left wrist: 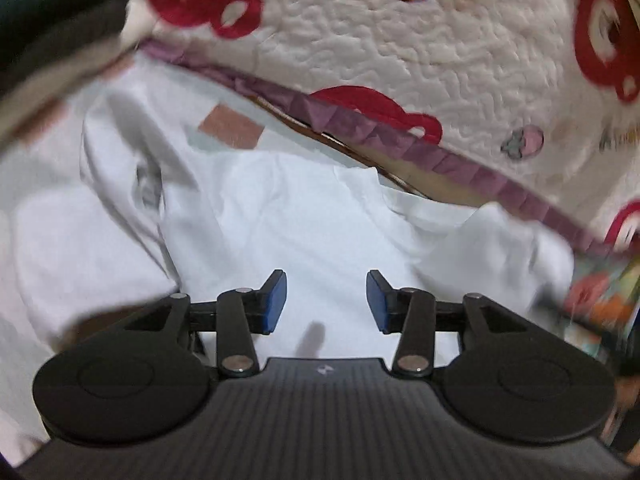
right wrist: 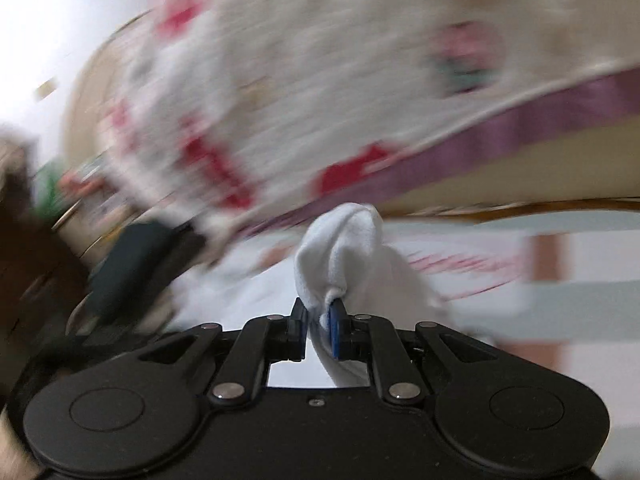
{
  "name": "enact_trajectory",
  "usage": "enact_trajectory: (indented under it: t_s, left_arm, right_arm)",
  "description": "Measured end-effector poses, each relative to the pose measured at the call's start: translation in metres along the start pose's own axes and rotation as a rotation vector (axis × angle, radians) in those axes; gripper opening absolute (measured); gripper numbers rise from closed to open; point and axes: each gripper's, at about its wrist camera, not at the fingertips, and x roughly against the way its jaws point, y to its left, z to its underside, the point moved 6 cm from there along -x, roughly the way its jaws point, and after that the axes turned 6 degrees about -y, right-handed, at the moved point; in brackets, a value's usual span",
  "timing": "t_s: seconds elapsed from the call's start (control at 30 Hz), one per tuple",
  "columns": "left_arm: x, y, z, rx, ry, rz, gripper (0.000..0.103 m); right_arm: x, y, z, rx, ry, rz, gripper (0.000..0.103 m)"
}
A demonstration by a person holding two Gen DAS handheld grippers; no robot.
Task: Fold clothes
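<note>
The quilt (left wrist: 440, 40), cream with red shapes and a purple border, fills the upper part of both views and hangs just beside the work area. Below it lies the white garment (left wrist: 288, 216), spread in loose folds over a pale surface; it is crumpled, with no tidy fold that I can make out.

The right gripper (right wrist: 319, 326) has its jaws pressed together on a bunch of the white garment (right wrist: 340, 248), and the cloth bulges out above the fingertips. The left gripper (left wrist: 326, 300) has its jaws well apart and holds nothing; it hangs over the middle of the cloth.

What could go wrong, in my judgement: the right grip takes only a small rolled bunch, so the cloth may slip out if it is pulled quickly, and the right view is very blurred, which suggests fast motion. A bunch also may hold more than one layer, so the fold could come out uneven. The garment reaches close to the quilt border, so a lifted edge could catch or drag there.

The left view shows the lay of the garment, with a grey mark (left wrist: 150, 184) on it and a pinkish patch (left wrist: 230, 126) near it. The right view shows the pinch itself, which the left view does not.
</note>
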Motion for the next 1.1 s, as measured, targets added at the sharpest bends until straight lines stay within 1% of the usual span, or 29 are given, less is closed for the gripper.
enact_trajectory:
  t_s: [0.03,0.13,0.2,0.27,0.37,0.4,0.43,0.47,0.5,0.53,0.57,0.63,0.67,0.7,0.73,0.77,0.83,0.87,0.9,0.93,0.97,1.0,1.03,1.07,1.1]
  left_arm:
    - [-0.001,0.002,0.003,0.028,0.010,0.002,0.045]
    - [0.000,0.005,0.014,0.044,0.050,0.007,0.046]
    - [-0.002,0.003,0.022,0.032,0.081,-0.007,0.046]
    - [-0.003,-0.003,0.031,0.008,0.115,-0.011,0.047]
    - [-0.006,-0.015,0.039,-0.072,0.143,0.007,0.050]
    - [-0.007,-0.018,0.041,-0.118,0.138,-0.010,0.050]
    - [-0.008,-0.021,0.043,-0.166,0.131,-0.032,0.050]
    - [-0.008,-0.024,0.045,-0.211,0.128,-0.045,0.050]
    - [-0.009,-0.027,0.046,-0.245,0.128,-0.049,0.050]
    - [-0.009,-0.029,0.048,-0.260,0.126,-0.043,0.050]
    - [-0.010,-0.032,0.049,-0.269,0.123,-0.032,0.050]
    - [-0.005,-0.041,0.047,-0.277,0.054,0.002,0.050]
    - [0.001,-0.051,0.045,-0.315,-0.020,0.031,0.050]
    - [0.006,-0.063,0.044,-0.373,-0.071,0.066,0.051]
    - [0.007,-0.074,0.046,-0.424,-0.072,0.111,0.054]
    - [0.006,-0.083,0.049,-0.444,-0.039,0.160,0.055]
    - [-0.002,-0.088,0.058,-0.401,0.057,0.239,0.058]
    - [-0.007,-0.086,0.064,-0.386,0.101,0.248,0.058]
    - [-0.012,-0.084,0.071,-0.376,0.142,0.243,0.059]
    - [-0.017,-0.080,0.077,-0.378,0.167,0.219,0.062]
    - [-0.020,-0.075,0.082,-0.387,0.175,0.185,0.064]
    - [-0.023,-0.073,0.087,-0.402,0.176,0.161,0.064]
    - [-0.025,-0.073,0.092,-0.424,0.185,0.154,0.064]
    - [-0.025,-0.074,0.097,-0.449,0.196,0.152,0.064]
    - [-0.025,-0.077,0.101,-0.461,0.209,0.165,0.065]
  right_arm:
    - [-0.005,0.012,0.015,0.010,0.045,-0.024,0.014]
    - [-0.020,0.046,0.059,0.041,0.180,-0.096,0.014]
    - [-0.029,0.069,0.088,0.062,0.270,-0.145,0.019]
    - [-0.028,0.078,0.087,0.114,0.300,-0.148,0.021]
    - [-0.016,0.081,0.070,0.143,0.357,-0.178,0.032]
    - [-0.009,0.080,0.062,0.132,0.360,-0.193,0.033]
    - [-0.001,0.076,0.052,0.103,0.341,-0.203,0.034]
    - [0.008,0.071,0.041,0.064,0.311,-0.210,0.040]
    - [0.018,0.061,0.030,0.015,0.271,-0.198,0.046]
    - [0.028,0.050,0.020,-0.040,0.224,-0.175,0.047]
    - [0.035,0.037,0.012,-0.095,0.189,-0.135,0.047]
    - [0.049,0.008,0.002,-0.195,0.132,-0.030,0.047]
    - [0.056,-0.008,0.001,-0.236,0.108,0.030,0.048]
    - [0.061,-0.019,0.002,-0.275,0.085,0.055,0.046]
    - [0.065,-0.027,0.005,-0.313,0.064,0.063,0.045]
    - [0.069,-0.035,0.007,-0.351,0.043,0.070,0.041]
    - [0.065,-0.044,0.014,-0.414,0.050,0.079,0.039]
    - [0.061,-0.048,0.017,-0.443,0.059,0.083,0.039]
    - [0.057,-0.051,0.021,-0.475,0.069,0.091,0.040]
    - [0.051,-0.054,0.024,-0.508,0.078,0.100,0.041]
    - [0.046,-0.059,0.028,-0.552,0.093,0.111,0.048]
    - [0.040,-0.064,0.031,-0.598,0.103,0.116,0.060]
    - [0.034,-0.069,0.035,-0.641,0.108,0.115,0.062]
    - [0.029,-0.072,0.038,-0.678,0.107,0.112,0.062]
    - [0.024,-0.075,0.040,-0.703,0.106,0.104,0.062]
